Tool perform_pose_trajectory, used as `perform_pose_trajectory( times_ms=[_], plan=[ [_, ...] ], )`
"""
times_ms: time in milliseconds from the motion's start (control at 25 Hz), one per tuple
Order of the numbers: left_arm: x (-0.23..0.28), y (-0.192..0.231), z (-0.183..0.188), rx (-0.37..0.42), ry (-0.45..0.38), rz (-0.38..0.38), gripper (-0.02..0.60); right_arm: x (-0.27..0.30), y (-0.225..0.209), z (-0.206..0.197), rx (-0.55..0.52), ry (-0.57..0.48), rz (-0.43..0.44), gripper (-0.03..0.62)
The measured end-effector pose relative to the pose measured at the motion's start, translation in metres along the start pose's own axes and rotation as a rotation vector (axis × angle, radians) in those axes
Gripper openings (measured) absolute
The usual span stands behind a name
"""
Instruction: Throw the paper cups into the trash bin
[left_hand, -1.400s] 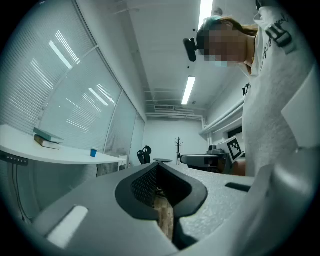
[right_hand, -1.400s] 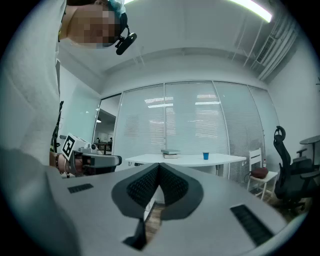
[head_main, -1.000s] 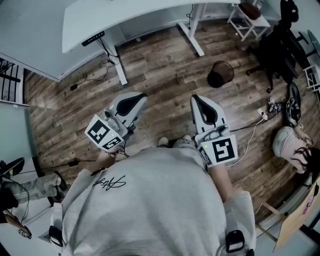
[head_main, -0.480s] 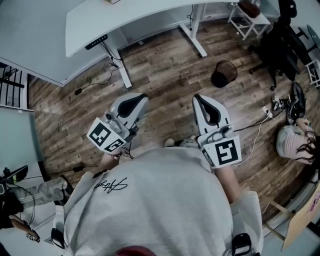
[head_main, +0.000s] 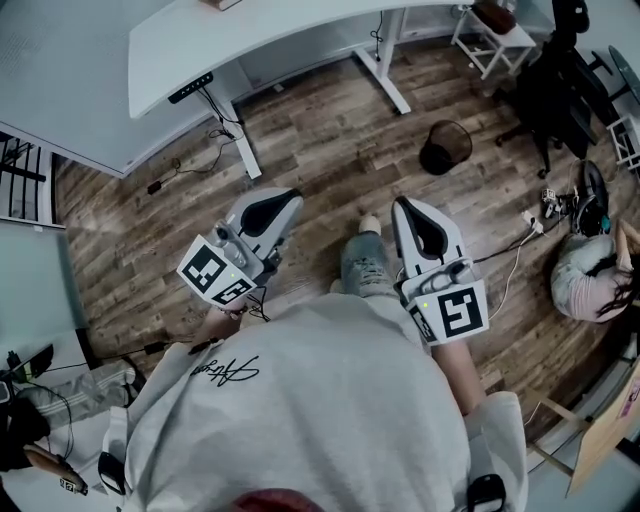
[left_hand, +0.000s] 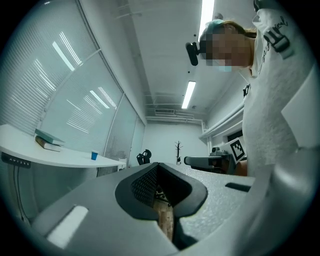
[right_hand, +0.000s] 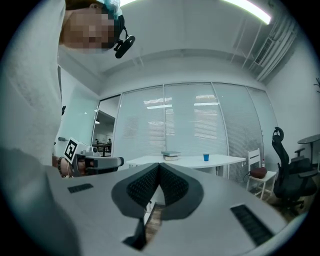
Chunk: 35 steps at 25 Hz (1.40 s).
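The white left gripper (head_main: 278, 203) and white right gripper (head_main: 408, 208) are held closed, with nothing gripped. The small blue paper cup (right_hand: 205, 157) is seen only distantly, too small for detail.

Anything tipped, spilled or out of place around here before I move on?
Nothing stands out. The trash bin stands upright on the floor and the blue cup upright on the desk. Only a loose white cable trails across the floor near the bin.
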<state>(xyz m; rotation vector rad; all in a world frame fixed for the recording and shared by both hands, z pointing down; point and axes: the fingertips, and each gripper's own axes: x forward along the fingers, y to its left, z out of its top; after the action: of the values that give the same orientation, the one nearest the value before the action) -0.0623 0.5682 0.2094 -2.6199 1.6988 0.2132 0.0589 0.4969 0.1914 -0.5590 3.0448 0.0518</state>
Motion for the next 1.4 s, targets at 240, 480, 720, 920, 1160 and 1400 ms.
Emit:
perform_pose_trajectory(
  times_ms=[240, 480, 720, 920, 1160, 1400],
  plan=[
    [0.01, 0.008, -0.001, -0.01, 0.009, 0.012, 0.005, 0.011, -0.011, -0.001, -0.04, 0.027, 0.011, 0.011],
    [0.015, 0.033, -0.004, -0.005, 0.018, 0.039, 0.005, 0.036, -0.026, -0.014, -0.002, 0.021, 0.021, 0.011],
    [0.034, 0.058, -0.01, -0.003, 0.029, 0.043, 0.005, 0.065, -0.045, -0.022, 0.04, 0.019, 0.047, 0.011],
    [0.051, 0.091, 0.0, 0.02, -0.003, 0.094, 0.005, 0.093, -0.068, -0.017, 0.029, -0.006, 0.062, 0.011],
    [0.083, 0.113, 0.003, 0.028, -0.006, 0.072, 0.005, 0.126, -0.096, -0.009, 0.022, -0.022, 0.073, 0.011],
    [0.099, 0.138, 0.008, 0.033, 0.0, 0.085, 0.004, 0.15, -0.114, -0.01, 0.032, -0.026, 0.079, 0.011]
  ],
)
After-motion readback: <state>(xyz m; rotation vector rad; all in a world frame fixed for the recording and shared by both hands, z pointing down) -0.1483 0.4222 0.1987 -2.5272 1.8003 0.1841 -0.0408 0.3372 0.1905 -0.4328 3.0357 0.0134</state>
